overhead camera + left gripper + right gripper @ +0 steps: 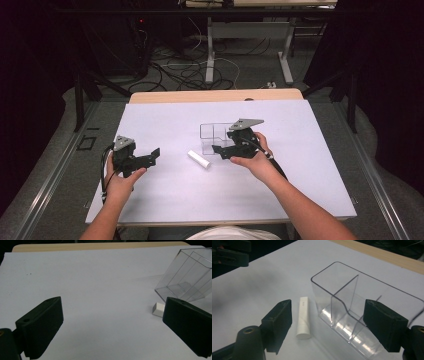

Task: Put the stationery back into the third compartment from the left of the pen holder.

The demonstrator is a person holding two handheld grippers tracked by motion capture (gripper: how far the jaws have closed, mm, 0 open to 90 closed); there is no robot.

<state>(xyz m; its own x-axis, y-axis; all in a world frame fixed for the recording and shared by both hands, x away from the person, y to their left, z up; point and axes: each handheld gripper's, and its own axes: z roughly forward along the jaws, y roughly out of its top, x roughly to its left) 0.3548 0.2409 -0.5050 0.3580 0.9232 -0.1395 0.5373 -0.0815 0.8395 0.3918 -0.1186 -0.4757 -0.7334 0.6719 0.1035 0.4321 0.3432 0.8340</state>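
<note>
My left hand (121, 181) holds the left gripper (148, 158) at eight o'clock, jaws spread wide and aimed toward three. My right hand (257, 161) holds the right gripper (221, 151) near centre, jaws parted.

dark room | grey floor (65, 165) | cables (175, 70) | white tabletop (165, 200)

Both black grippers, left gripper (150, 156) and right gripper (218, 150), carry grey three-cornered plates and ribbed pads.
</note>
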